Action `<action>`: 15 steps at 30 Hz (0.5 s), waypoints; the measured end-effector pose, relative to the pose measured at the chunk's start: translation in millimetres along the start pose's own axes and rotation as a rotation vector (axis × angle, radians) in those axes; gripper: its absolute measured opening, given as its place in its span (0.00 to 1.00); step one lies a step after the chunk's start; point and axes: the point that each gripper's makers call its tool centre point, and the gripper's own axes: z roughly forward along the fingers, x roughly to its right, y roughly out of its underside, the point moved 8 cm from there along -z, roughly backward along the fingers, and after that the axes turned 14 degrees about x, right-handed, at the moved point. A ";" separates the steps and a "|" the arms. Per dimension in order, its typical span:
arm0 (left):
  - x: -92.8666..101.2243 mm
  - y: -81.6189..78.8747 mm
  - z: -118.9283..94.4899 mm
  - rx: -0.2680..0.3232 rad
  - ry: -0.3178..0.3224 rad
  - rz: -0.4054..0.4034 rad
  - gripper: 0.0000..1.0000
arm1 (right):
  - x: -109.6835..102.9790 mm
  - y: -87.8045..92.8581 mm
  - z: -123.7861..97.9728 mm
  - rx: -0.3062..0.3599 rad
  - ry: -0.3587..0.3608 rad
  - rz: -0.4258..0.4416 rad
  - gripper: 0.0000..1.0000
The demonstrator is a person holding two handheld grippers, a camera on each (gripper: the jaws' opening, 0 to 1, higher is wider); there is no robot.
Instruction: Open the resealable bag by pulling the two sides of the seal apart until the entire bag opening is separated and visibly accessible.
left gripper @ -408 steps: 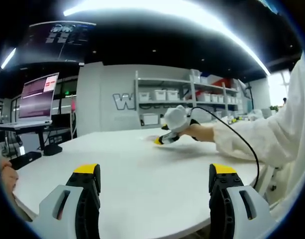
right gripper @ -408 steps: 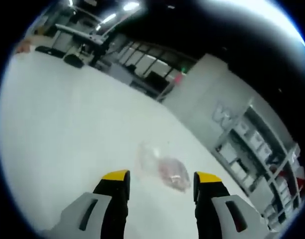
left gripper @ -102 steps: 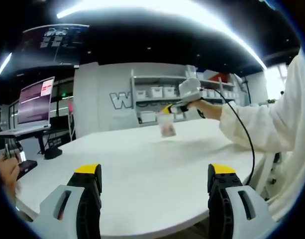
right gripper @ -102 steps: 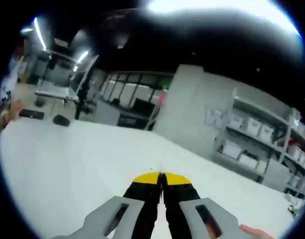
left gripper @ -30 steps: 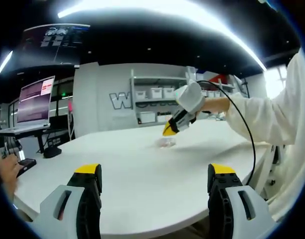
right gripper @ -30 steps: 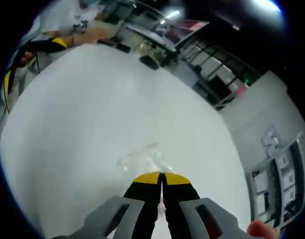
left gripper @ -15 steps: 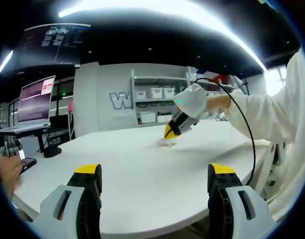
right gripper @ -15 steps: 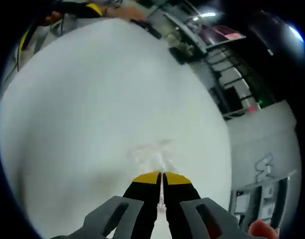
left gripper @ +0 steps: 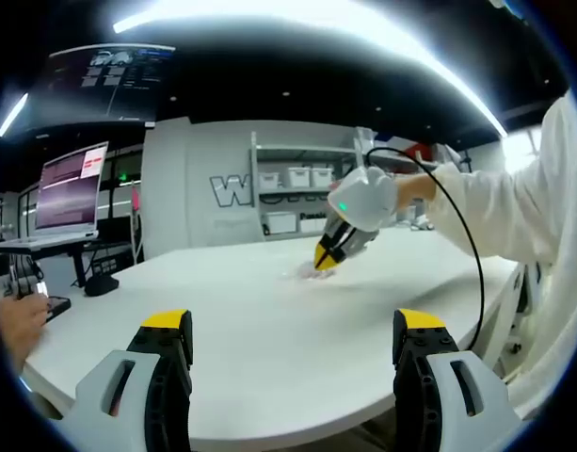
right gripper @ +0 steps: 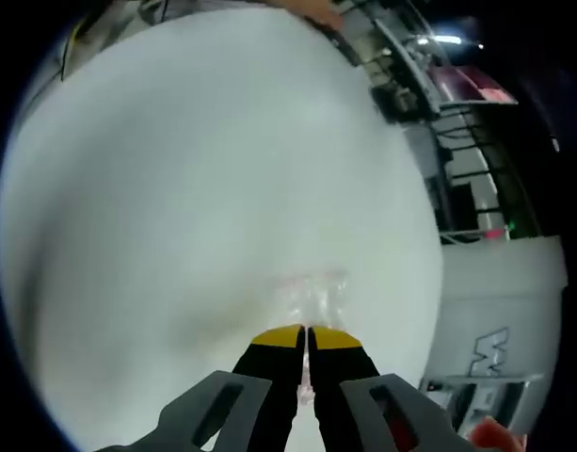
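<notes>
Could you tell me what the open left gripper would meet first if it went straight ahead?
Probably nothing soon: the left gripper points across bare white round table, short of the clear resealable bag; depth is unclear.

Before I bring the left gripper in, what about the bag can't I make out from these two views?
- Seal open or shut: the clear plastic resealable bag is blurred in the right gripper view; the shut right gripper covers its near edge.
- Contents: the bag is too small in the left gripper view.
- Grip point: hidden behind the right gripper.
- The left gripper is open above the white table.
</notes>
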 end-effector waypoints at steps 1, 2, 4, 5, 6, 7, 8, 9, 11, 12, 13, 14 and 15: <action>0.0 0.3 -0.2 0.000 -0.001 -0.002 0.87 | -0.3 -0.6 0.3 0.001 -0.006 -0.007 0.00; 0.0 0.4 -0.5 0.001 -0.001 -0.002 0.87 | -0.2 -1.3 0.8 0.000 -0.009 -0.019 0.00; -0.3 0.2 -1.0 0.004 -0.004 -0.004 0.87 | 1.9 -2.6 2.5 0.005 -0.001 -0.073 0.00; -0.4 0.2 -1.2 0.005 -0.005 -0.004 0.87 | 0.6 -2.2 2.7 -0.003 -0.011 -0.084 0.00; -0.6 0.3 -1.4 0.004 -0.007 -0.005 0.87 | 0.5 -2.5 2.8 -0.003 -0.014 -0.085 0.00; -0.9 0.3 -1.6 0.005 -0.009 -0.005 0.87 | 0.0 -3.2 3.0 0.000 -0.019 -0.089 0.00; -1.3 0.4 -2.0 0.006 -0.011 -0.006 0.87 | -0.7 -3.8 3.1 0.002 -0.025 -0.090 0.00; -1.7 0.6 -2.4 0.006 -0.012 -0.007 0.87 | -1.5 -4.1 3.1 -0.003 -0.033 -0.092 0.00; -2.4 0.9 -3.0 0.007 -0.016 -0.008 0.87 | -2.0 -3.7 2.9 -0.020 -0.042 -0.110 0.01; -2.6 1.0 -3.1 0.007 -0.017 -0.008 0.87 | -2.3 -3.5 3.2 -0.025 -0.045 -0.118 0.01; -2.5 1.0 -3.2 0.008 -0.018 -0.009 0.87 | -2.5 -3.0 3.2 -0.033 -0.051 -0.127 0.01; -2.4 1.0 -3.3 0.009 -0.019 -0.010 0.87 | -3.4 -2.4 3.2 -0.045 -0.060 -0.134 0.02; -2.4 1.0 -3.5 0.010 -0.020 -0.010 0.88 | -4.0 -2.3 3.4 -0.050 -0.065 -0.139 0.02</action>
